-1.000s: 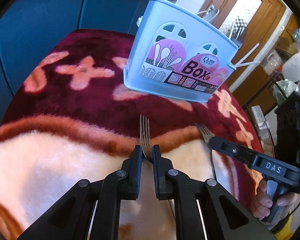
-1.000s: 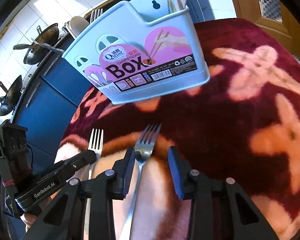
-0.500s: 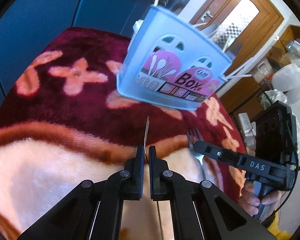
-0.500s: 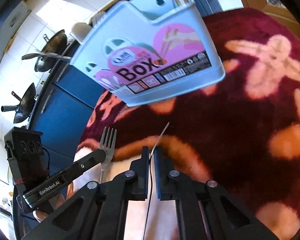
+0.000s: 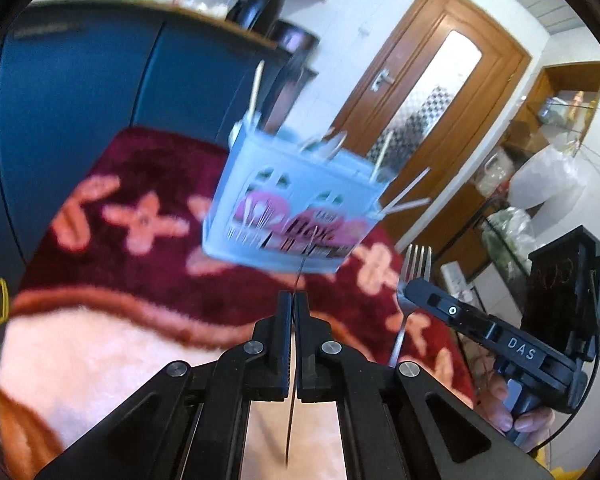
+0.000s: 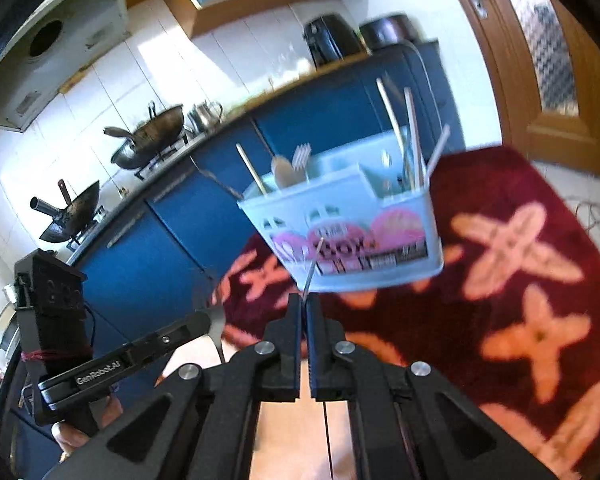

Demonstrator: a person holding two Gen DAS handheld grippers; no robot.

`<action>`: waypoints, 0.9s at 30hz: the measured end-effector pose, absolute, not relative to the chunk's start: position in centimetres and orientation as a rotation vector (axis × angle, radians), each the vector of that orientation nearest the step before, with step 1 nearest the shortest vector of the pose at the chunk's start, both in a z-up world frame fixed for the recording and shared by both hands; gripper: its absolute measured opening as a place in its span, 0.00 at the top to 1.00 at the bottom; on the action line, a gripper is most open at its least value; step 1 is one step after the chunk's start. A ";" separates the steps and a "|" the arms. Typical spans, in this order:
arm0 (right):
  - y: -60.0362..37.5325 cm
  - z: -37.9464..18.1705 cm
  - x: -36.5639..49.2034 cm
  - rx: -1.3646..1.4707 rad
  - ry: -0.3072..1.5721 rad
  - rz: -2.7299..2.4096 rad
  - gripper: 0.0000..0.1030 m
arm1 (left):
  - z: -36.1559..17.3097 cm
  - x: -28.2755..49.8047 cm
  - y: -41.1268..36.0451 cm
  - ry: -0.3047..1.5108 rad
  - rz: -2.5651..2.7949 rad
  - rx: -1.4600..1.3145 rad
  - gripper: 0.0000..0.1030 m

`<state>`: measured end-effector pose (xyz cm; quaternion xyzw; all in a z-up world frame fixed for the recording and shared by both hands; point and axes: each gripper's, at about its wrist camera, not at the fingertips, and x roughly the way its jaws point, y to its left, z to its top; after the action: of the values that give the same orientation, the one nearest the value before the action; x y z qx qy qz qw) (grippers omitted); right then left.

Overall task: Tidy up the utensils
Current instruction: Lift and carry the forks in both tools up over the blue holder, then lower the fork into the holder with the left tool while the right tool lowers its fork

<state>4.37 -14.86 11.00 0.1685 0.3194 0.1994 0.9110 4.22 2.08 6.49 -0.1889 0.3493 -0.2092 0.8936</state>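
Observation:
A light blue utensil box (image 5: 300, 208) (image 6: 352, 232) stands on the dark red flowered cloth (image 5: 112, 248), with chopsticks, a spoon and a fork upright in it. My left gripper (image 5: 293, 298) is shut on a metal fork (image 5: 306, 256), which is seen edge-on and held above the cloth, pointing at the box. My right gripper (image 6: 303, 300) is shut on a second fork (image 6: 313, 264), also edge-on and short of the box. In the left wrist view the right gripper (image 5: 412, 290) holds its fork (image 5: 418, 256) tines up. The left gripper (image 6: 202, 322) shows at the left of the right wrist view.
Blue cabinets (image 6: 172, 236) run behind the table, with woks (image 6: 148, 136) on a stove. A wooden door (image 5: 428, 92) stands behind the box on the right. Shelves with bags and jars (image 5: 540, 184) are at the far right. A hand (image 5: 512, 412) grips the right handle.
Both grippers closed on their forks and lifted them off the cloth. The forks turned edge-on. Both views tilted upward, so the box now sits lower and smaller.

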 end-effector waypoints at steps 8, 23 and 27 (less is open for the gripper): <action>-15.0 15.3 4.8 0.294 0.533 0.379 0.97 | 11.9 3.9 1.9 0.571 -0.425 -0.343 0.99; -16.0 22.3 8.7 0.202 0.402 0.297 0.97 | 20.1 8.5 1.0 0.398 -0.348 -0.265 0.99; -16.3 23.6 10.0 0.182 0.375 0.264 0.97 | 22.0 10.3 0.7 0.362 -0.326 -0.257 0.99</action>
<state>10.05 -16.32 23.58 0.0903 0.1856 0.1307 0.9697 10.27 0.67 21.96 -0.1270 0.1789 -0.1611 0.9623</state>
